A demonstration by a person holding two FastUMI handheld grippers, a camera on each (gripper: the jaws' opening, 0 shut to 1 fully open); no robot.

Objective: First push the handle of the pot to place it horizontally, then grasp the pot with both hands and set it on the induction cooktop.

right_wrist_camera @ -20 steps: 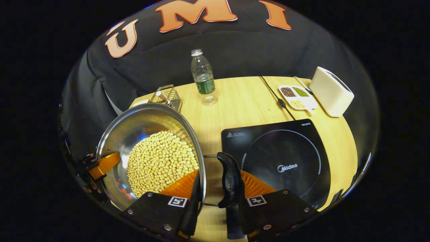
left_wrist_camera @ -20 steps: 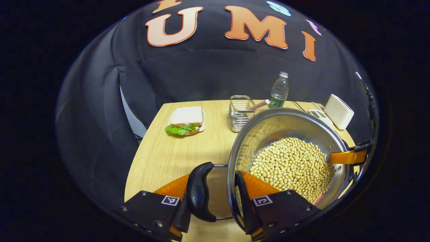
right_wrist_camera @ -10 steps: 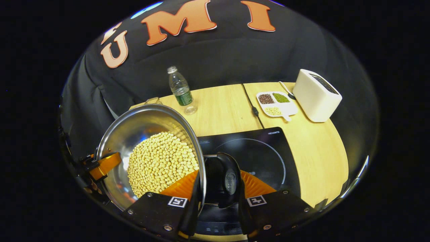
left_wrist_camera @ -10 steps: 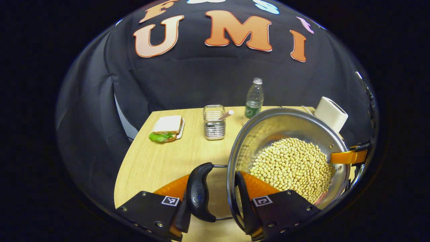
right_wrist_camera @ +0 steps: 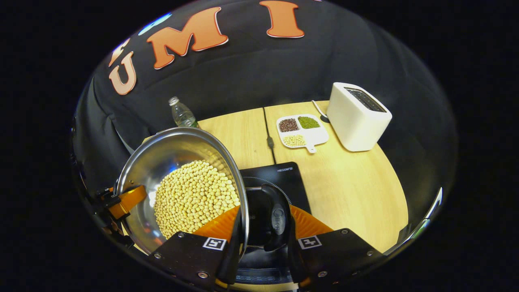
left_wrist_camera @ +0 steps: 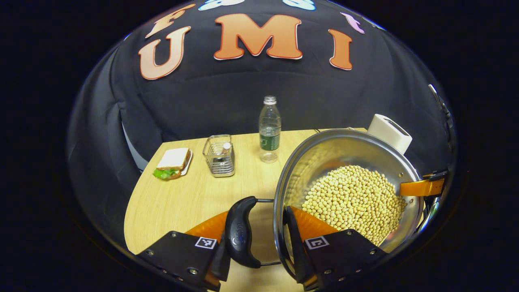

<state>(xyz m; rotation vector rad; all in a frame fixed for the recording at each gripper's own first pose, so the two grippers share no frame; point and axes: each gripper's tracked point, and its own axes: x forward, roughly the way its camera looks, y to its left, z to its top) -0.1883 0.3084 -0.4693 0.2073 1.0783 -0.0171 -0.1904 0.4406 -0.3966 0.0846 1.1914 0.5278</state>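
left gripper view: sandwich point(left_wrist_camera: 173, 162), wire basket point(left_wrist_camera: 220, 160) & bottle point(left_wrist_camera: 269, 129) stand behind on the wood table point(left_wrist_camera: 182, 198); left gripper point(left_wrist_camera: 259, 233) is clamped on the pot point(left_wrist_camera: 348, 190) rim & black side handle point(left_wrist_camera: 240, 232). right gripper view: toaster point(right_wrist_camera: 357, 115) & bean tray point(right_wrist_camera: 301, 130) sit behind; right gripper point(right_wrist_camera: 261, 237) grips the far rim & handle point(right_wrist_camera: 276, 221), pot of beans point(right_wrist_camera: 194, 196) over the cooktop point(right_wrist_camera: 279, 178).

On a pale wooden table point(left_wrist_camera: 178, 198), a sandwich point(left_wrist_camera: 172, 163) with green lettuce lies at ten o'clock in the left gripper view, a wire basket point(left_wrist_camera: 219, 155) beside it and a clear water bottle point(left_wrist_camera: 269, 129) upright near twelve. In the right gripper view, a white toaster point(right_wrist_camera: 357, 116) stands at one o'clock, just beside a divided dish point(right_wrist_camera: 301, 130) of beans.
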